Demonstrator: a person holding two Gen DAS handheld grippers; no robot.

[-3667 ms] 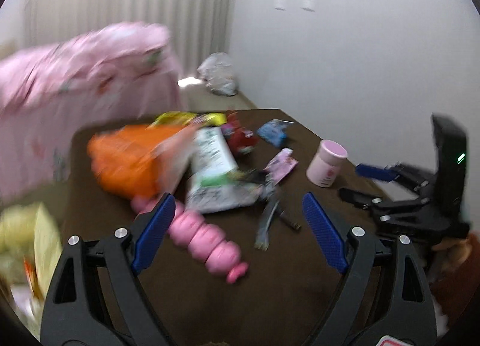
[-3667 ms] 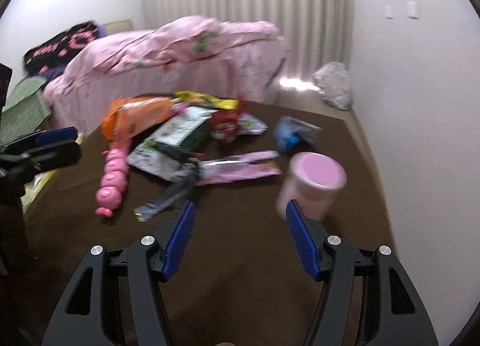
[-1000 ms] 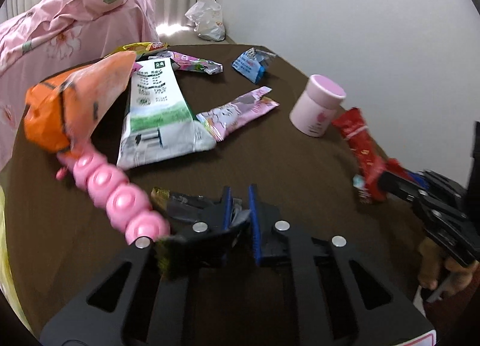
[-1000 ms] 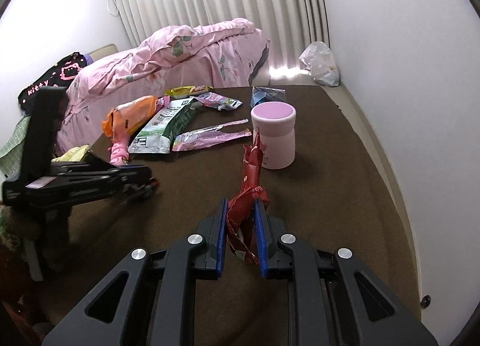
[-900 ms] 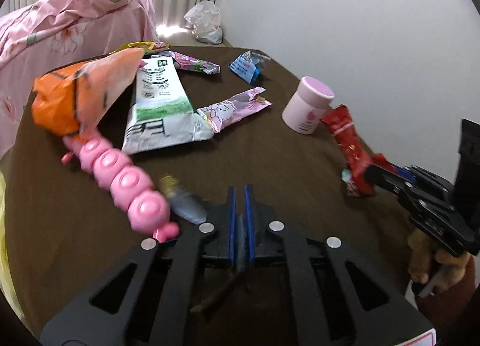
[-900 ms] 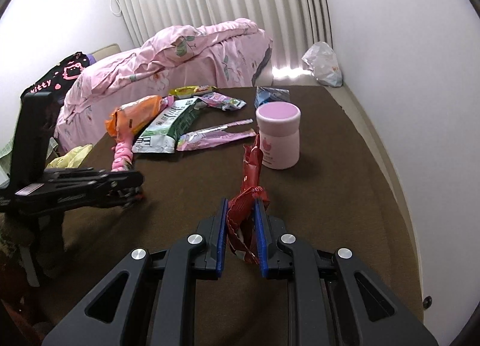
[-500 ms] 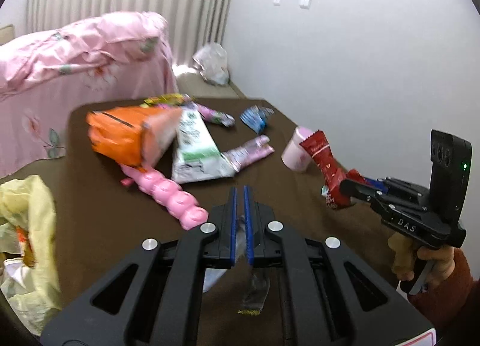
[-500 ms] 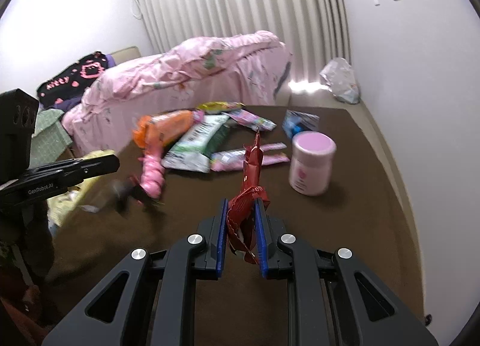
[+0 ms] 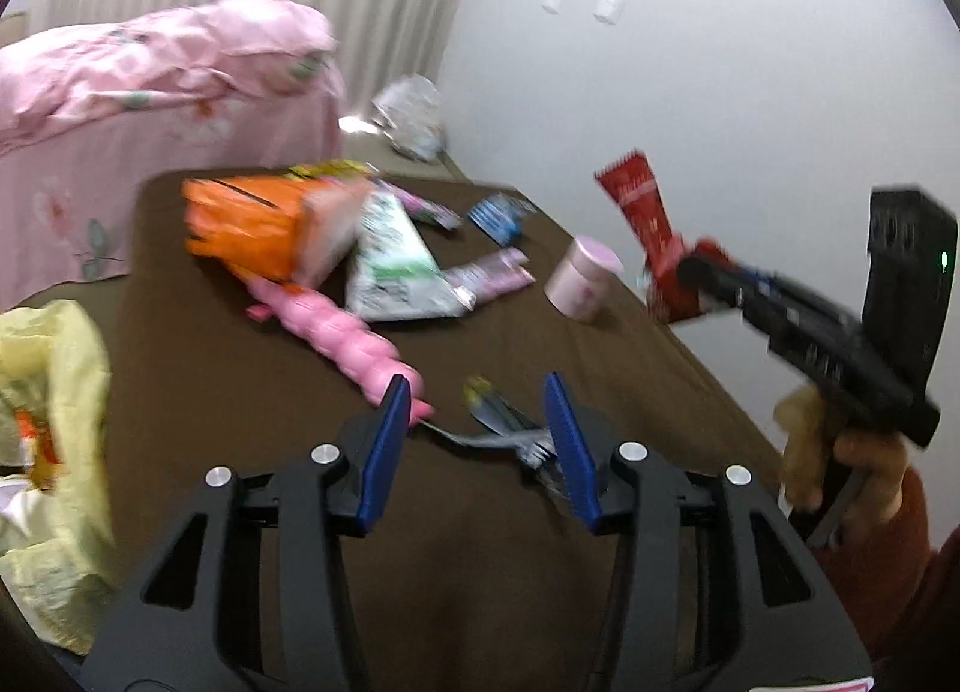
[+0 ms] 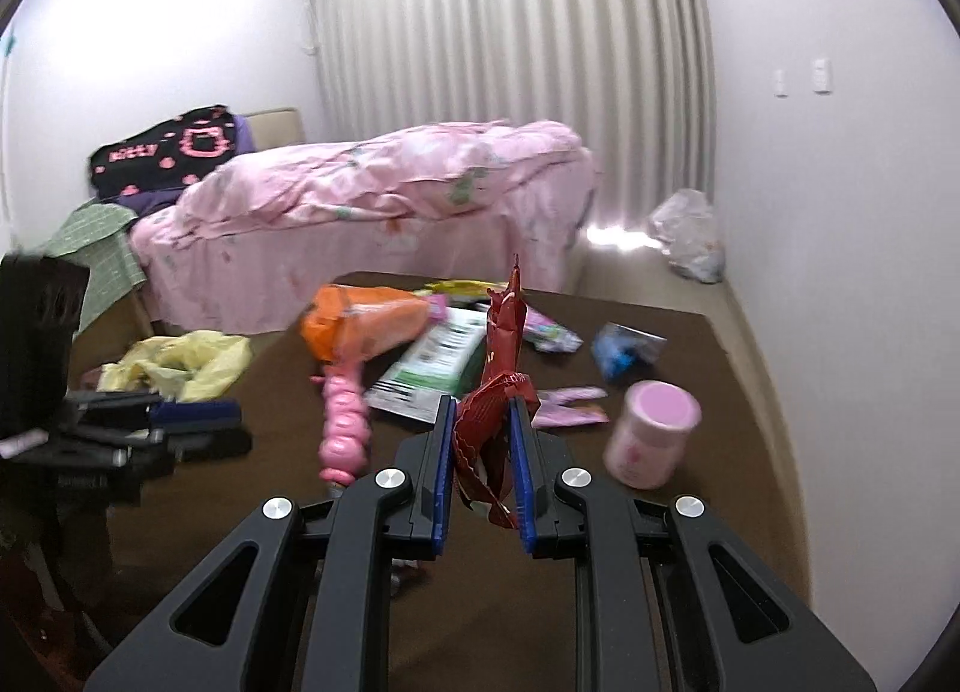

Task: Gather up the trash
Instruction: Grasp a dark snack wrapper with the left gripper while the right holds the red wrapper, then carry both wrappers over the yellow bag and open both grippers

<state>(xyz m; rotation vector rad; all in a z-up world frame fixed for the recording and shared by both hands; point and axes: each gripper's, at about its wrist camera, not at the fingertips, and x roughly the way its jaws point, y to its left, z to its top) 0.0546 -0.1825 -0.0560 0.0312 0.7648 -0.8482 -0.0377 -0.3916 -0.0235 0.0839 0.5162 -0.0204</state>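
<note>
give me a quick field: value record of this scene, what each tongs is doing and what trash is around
left tongs: open, holding nothing, over the brown table
right tongs: shut on the crumpled red foil wrapper, lifted off the table
dark grey crinkled wrapper: lying on the table just ahead of the left tongs
yellow plastic bag: beside the table's left edge, trash inside
other table items: orange snack bag, pink segmented toy, pink lidded jar, white and green pouch

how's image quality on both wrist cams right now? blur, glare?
Left wrist: heavy motion blur on the orange snack bag and pink segmented toy; fisheye vignette. Right wrist: sharper on the crumpled red wrapper; bright floor glare under the curtain.
</note>
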